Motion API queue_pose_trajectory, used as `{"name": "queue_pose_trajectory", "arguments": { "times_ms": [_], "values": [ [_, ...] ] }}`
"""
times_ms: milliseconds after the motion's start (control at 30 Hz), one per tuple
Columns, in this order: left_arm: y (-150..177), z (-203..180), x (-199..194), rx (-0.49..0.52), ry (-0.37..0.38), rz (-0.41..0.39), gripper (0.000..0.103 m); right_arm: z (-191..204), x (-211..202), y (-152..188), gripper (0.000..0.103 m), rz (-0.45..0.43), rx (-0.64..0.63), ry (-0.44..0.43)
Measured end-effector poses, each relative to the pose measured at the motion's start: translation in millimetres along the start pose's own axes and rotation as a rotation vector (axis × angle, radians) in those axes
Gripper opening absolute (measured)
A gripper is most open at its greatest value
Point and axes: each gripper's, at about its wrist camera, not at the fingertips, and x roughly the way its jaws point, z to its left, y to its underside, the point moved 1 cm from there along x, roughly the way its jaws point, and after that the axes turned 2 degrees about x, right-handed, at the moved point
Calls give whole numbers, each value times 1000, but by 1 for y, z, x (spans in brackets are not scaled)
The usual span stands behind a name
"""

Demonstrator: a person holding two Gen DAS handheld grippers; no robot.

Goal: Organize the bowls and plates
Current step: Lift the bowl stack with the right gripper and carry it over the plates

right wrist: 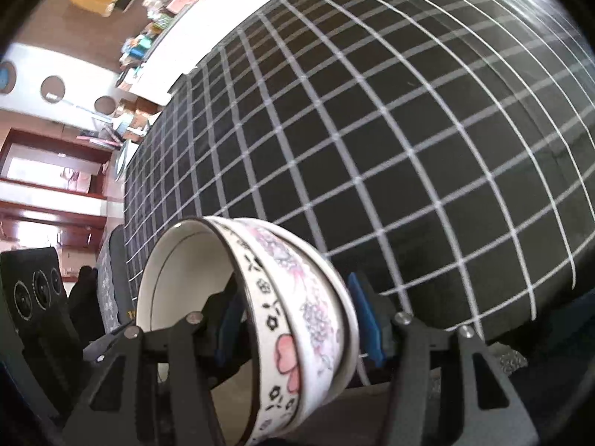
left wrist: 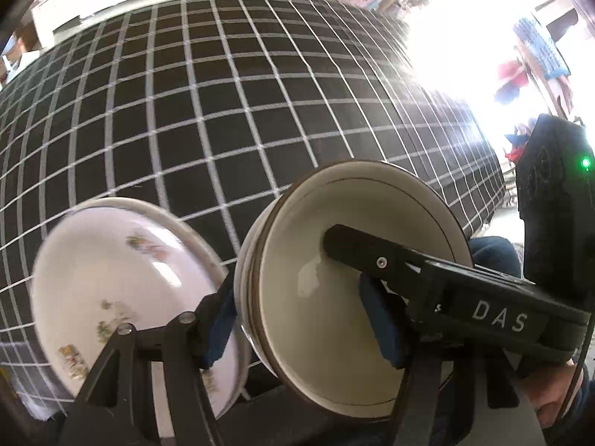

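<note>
Tablecloth (left wrist: pixel 223 111), black w/ white grid, fills most of both views from 9 to 3 o'clock; room clutter sits along the top edges.

Bowl stack (left wrist: pixel 316 278) is next in size: nested bowls tipped on their side. In the left wrist view it's at 5 o'clock, brown-rimmed mouth facing the lens, cream inside. In the right wrist view the same stack is at 6 o'clock, mouth turned toward 9, and the outside shows pink flowers & black marks, w/ a plain white bowl under it toward 3.

Flowered dish (left wrist: pixel 122 290), white and blurred, is at 7 o'clock in the left wrist view, just beyond the stack; can't tell what carries it.

Left gripper (left wrist: pixel 301 323) is clenched on the stack's wall: one blue pad outside at 7, the other inside at 5.

Right gripper (right wrist: pixel 299 319) is likewise clamped on the stack's wall, one pad inside, one outside. Seen from the left wrist it comes in from 4 o'clock, one finger reaching into the mouth.

Hand (left wrist: pixel 554 390) shows at 4 o'clock, low by the edge
</note>
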Motion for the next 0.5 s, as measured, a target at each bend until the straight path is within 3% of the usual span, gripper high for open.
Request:
{"name": "queue_pose_trajectory", "arguments": {
  "times_ms": [500],
  "values": [
    [31,109,-64,-204,-60,-101,61,106,51,6,59,89,-189,-41]
  ]
}}
